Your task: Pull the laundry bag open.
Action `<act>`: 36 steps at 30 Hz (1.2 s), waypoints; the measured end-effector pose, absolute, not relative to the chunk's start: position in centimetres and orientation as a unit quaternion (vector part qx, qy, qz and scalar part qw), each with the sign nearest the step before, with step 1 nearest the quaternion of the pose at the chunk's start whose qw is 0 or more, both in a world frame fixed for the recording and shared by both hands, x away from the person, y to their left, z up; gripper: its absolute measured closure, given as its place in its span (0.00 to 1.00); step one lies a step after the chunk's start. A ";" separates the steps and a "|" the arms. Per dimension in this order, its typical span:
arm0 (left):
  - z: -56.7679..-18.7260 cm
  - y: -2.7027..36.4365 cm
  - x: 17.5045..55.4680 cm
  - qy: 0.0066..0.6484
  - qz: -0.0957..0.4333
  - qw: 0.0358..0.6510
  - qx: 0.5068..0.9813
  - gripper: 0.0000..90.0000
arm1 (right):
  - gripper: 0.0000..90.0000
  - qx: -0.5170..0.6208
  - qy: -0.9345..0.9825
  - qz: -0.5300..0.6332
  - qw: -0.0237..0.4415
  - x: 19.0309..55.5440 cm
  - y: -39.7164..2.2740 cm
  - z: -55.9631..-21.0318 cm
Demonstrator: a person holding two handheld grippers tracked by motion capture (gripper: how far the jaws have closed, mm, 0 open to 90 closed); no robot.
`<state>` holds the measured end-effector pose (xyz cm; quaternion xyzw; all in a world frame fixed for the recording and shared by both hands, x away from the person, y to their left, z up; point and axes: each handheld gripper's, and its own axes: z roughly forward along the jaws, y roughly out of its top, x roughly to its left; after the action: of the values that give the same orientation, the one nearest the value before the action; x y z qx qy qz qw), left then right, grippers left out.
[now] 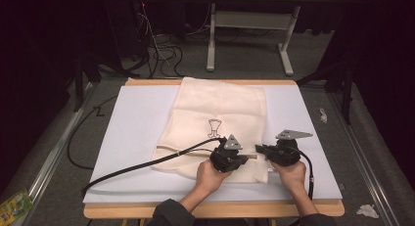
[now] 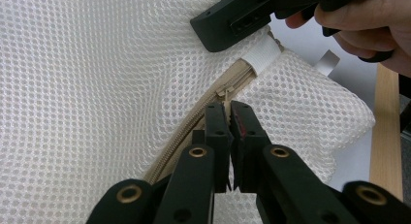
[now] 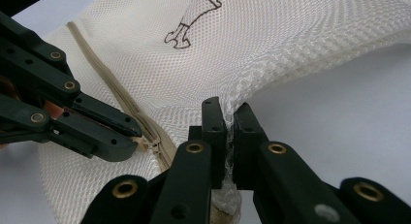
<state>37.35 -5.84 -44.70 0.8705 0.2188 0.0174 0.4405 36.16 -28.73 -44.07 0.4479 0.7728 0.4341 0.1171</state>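
Mesh laundry bag (image 1: 215,123) flat on tabletop (image 1: 132,138), right gripper (image 3: 229,118) fingers clamped on bag's corner as anchor, left gripper (image 2: 229,118) fingers pinched on zipper pull (image 2: 225,94), probably for sliding.

One mesh bag (image 1: 215,123), one zipper (image 2: 194,124), two grippers.

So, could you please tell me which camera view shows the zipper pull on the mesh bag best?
The left gripper view: the zipper pull sits sharp and close, just beyond the left claw. The right gripper view shows it partly hidden behind that claw. In the high view it is too small to make out.
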 end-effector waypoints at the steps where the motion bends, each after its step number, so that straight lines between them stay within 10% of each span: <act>1: -44.7 -5.8 37.4 0.218 0.018 0.439 0.872 0.97 | 0.97 0.448 0.773 0.434 0.117 36.1 -28.7 -44.1; 36: -44.6 -3.8 37.6 0.235 0.021 0.445 0.864 0.97 | 0.97 0.447 0.775 0.430 0.122 36.1 -28.8 -44.1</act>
<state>37.64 -3.82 -44.63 0.8638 0.2346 0.0210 0.4454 36.14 -28.82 -44.09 0.4472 0.7745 0.4304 0.1219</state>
